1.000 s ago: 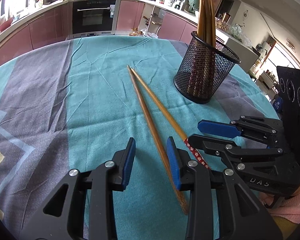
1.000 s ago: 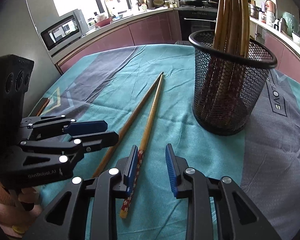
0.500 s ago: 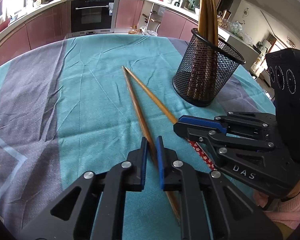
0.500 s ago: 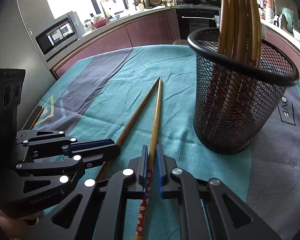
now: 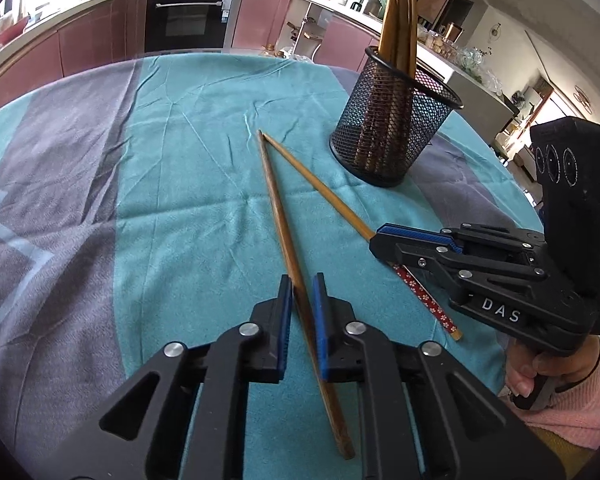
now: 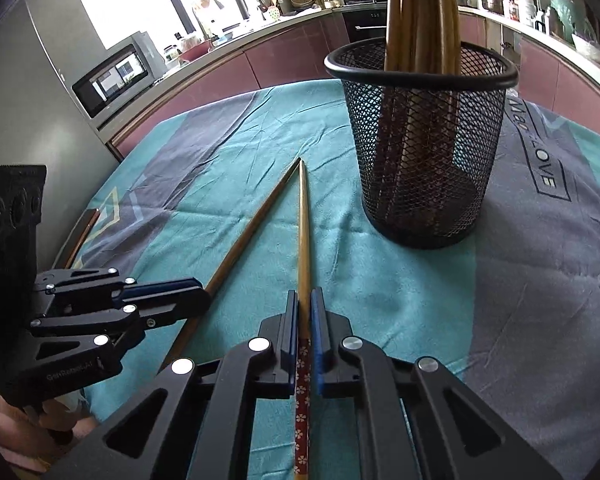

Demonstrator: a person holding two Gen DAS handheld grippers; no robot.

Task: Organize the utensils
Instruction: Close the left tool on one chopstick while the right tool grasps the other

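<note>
The teal tablecloth [image 5: 204, 200] bears a mesh holder [image 6: 424, 152] crowded with chopsticks. The left gripper [image 5: 300, 292], its jaws just closing, brackets the plain chopstick [image 5: 274, 200]; the right gripper [image 6: 305, 308] is clamped on the patterned chopstick [image 6: 303, 232]. Judged risk – a tip fouling the packed holder, tipping it. Left pad contact is hard to confirm – the sticks' gripped lengths are hidden

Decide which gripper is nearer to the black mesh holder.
Right. The right gripper, gripping the flower-patterned chopstick, sits closer to the mesh holder; the left gripper holds the plain chopstick farther away.
</note>
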